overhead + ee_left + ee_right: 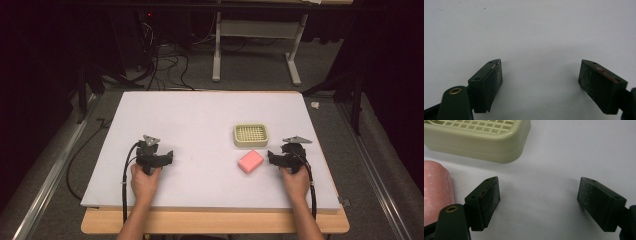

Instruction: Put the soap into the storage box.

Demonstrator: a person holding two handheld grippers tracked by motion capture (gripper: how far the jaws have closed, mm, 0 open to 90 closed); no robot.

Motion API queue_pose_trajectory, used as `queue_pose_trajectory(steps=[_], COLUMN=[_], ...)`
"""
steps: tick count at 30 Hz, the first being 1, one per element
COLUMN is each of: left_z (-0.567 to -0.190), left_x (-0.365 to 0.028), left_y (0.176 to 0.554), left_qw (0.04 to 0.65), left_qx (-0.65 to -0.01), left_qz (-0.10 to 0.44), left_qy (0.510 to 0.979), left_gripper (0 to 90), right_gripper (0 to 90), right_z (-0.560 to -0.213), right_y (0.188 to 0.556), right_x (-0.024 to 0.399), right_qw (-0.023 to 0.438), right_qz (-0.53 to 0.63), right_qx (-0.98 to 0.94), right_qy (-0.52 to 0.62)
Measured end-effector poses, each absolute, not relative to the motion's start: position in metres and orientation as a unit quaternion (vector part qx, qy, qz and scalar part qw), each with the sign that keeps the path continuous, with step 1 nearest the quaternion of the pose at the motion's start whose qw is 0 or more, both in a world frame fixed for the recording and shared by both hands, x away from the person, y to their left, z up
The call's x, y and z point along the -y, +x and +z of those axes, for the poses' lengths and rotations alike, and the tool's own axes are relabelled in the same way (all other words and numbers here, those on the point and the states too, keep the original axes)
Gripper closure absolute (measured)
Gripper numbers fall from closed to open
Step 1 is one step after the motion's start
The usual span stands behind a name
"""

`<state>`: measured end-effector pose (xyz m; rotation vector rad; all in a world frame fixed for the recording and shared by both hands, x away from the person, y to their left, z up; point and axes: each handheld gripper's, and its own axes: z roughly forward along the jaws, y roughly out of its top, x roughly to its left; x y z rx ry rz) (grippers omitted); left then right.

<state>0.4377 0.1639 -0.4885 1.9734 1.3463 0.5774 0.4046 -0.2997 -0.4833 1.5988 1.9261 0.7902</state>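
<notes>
White worktop (pixel 200 125): your right tongs (pixel 537 202) gape wide beside the pink rectangular soap bar (pixel 435 192), ready to grasp; cream slotted plastic soap dish (pixel 479 140) waits behind; left tongs (pixel 540 85) wide, idle.

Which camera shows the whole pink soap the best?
The high view: the pink soap lies whole on the white table, just in front of the cream soap dish and beside the right gripper. The right gripper view catches one end of it at the left edge. The left gripper view looks at bare table.
</notes>
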Motion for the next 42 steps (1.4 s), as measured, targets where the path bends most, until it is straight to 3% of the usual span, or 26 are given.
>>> queue_pose_trajectory(steps=[42], left_z=[-0.4884], left_x=[-0.1641], left_y=[0.4377], left_qw=[0.335], left_qx=[-0.516], left_qz=[0.221], left_qy=[0.757], left_gripper=[19.8], right_gripper=[20.4], right_z=[-0.4826], right_y=[0.4050], right_x=[0.3006], right_qw=[0.253], right_qz=[0.293], right_qx=[-0.706], right_qy=[0.593])
